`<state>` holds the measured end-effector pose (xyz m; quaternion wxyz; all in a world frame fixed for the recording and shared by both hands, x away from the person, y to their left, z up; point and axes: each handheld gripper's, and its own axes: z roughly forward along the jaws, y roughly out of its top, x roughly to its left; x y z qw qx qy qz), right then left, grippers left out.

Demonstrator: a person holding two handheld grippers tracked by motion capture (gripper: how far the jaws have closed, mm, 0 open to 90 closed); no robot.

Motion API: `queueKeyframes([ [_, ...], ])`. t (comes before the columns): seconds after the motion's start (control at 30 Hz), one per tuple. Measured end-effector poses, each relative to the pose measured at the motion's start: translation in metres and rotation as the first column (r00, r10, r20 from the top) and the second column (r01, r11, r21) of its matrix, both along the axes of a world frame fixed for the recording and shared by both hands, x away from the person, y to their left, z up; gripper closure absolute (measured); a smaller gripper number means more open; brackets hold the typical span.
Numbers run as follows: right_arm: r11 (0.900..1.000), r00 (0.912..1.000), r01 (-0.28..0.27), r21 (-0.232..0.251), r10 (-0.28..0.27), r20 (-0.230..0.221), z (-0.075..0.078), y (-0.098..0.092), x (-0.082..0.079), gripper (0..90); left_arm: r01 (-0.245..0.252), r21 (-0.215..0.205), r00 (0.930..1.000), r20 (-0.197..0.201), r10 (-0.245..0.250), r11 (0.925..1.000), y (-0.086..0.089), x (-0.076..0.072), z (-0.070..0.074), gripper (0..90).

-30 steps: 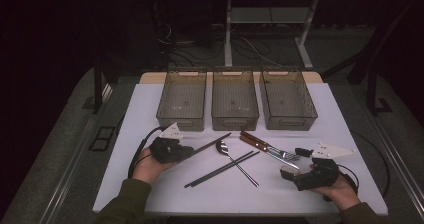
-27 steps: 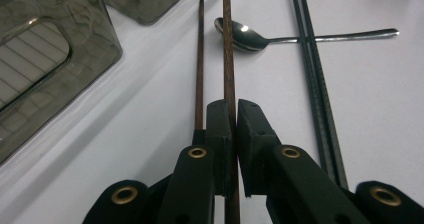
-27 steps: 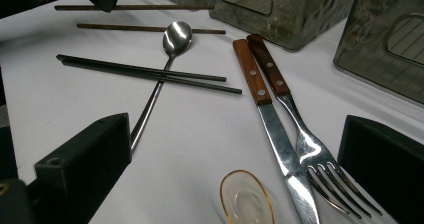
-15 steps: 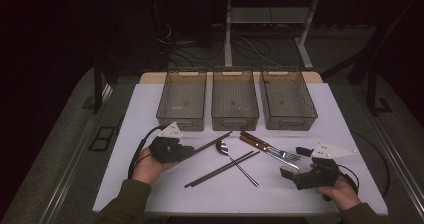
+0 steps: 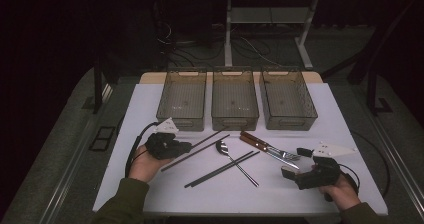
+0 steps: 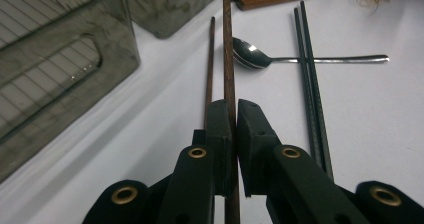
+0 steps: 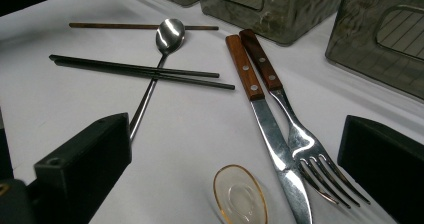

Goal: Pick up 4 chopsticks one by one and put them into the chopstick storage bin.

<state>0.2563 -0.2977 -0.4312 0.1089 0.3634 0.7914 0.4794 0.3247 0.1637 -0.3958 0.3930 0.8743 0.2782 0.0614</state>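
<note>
Brown chopstick (image 6: 229, 59), second chopstick (image 6: 210, 59) beside, spoon (image 6: 250, 55) near

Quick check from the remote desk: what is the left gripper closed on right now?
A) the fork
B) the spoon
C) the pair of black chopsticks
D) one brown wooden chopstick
D: in the left gripper view the left gripper has its fingers pressed on one brown wooden chopstick, while the second brown chopstick, the spoon and the black chopsticks lie free on the table.
</note>
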Motion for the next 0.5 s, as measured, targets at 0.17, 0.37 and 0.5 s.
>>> queueKeyframes([
  [0.17, 1.000, 1.0000, -0.001, -0.007, 0.001, -0.003, -0.001, 0.001, 0.000, 0.6, -0.025, -0.007, 0.9996, 0.011, 0.025, 0.9997, 0.004, 0.000, 0.004, 84.5],
  [0.37, 1.000, 1.0000, -0.003, -0.010, 0.003, -0.008, -0.002, 0.001, 0.000, 0.6, -0.051, -0.020, 0.9982, 0.030, 0.052, 0.9985, 0.010, 0.000, 0.009, 84.4],
  [0.5, 1.000, 1.0000, 0.001, -0.014, -0.002, -0.010, -0.002, 0.001, 0.001, 0.6, -0.067, -0.023, 0.9970, 0.038, 0.067, 0.9975, 0.013, 0.001, 0.010, 84.5],
])
